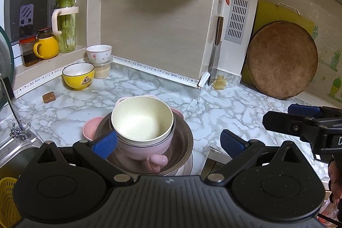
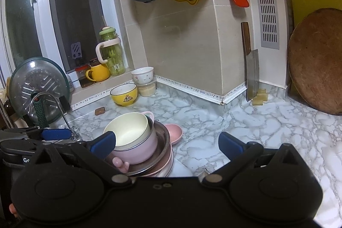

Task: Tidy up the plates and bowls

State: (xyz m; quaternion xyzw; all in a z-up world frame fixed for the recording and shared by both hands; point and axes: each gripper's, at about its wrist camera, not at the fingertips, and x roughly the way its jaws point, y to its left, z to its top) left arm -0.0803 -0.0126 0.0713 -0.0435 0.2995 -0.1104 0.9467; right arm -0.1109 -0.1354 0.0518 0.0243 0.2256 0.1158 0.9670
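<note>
A cream bowl (image 1: 142,118) (image 2: 128,128) sits nested in a pink handled bowl (image 1: 147,147) (image 2: 136,152), which rests in a steel bowl (image 1: 183,142) (image 2: 162,140) on stacked pink plates (image 2: 168,164). A small pink dish (image 1: 90,128) (image 2: 175,131) lies beside the stack. My left gripper (image 1: 168,143) is open just in front of the stack, its left pad beside the pink bowl. My right gripper (image 2: 166,143) (image 1: 284,119) is open too, hovering right of the stack. A yellow bowl (image 1: 78,75) (image 2: 124,93) and a white flowered bowl (image 1: 99,53) (image 2: 142,74) stand at the back.
A round wooden board (image 1: 282,60) (image 2: 318,61) and a cleaver (image 2: 252,74) lean on the wall at the right. The sink (image 1: 15,149) and faucet lie left, with a glass lid (image 2: 39,87). Jars and a yellow mug (image 1: 46,46) crowd the sill. Colanders hang overhead.
</note>
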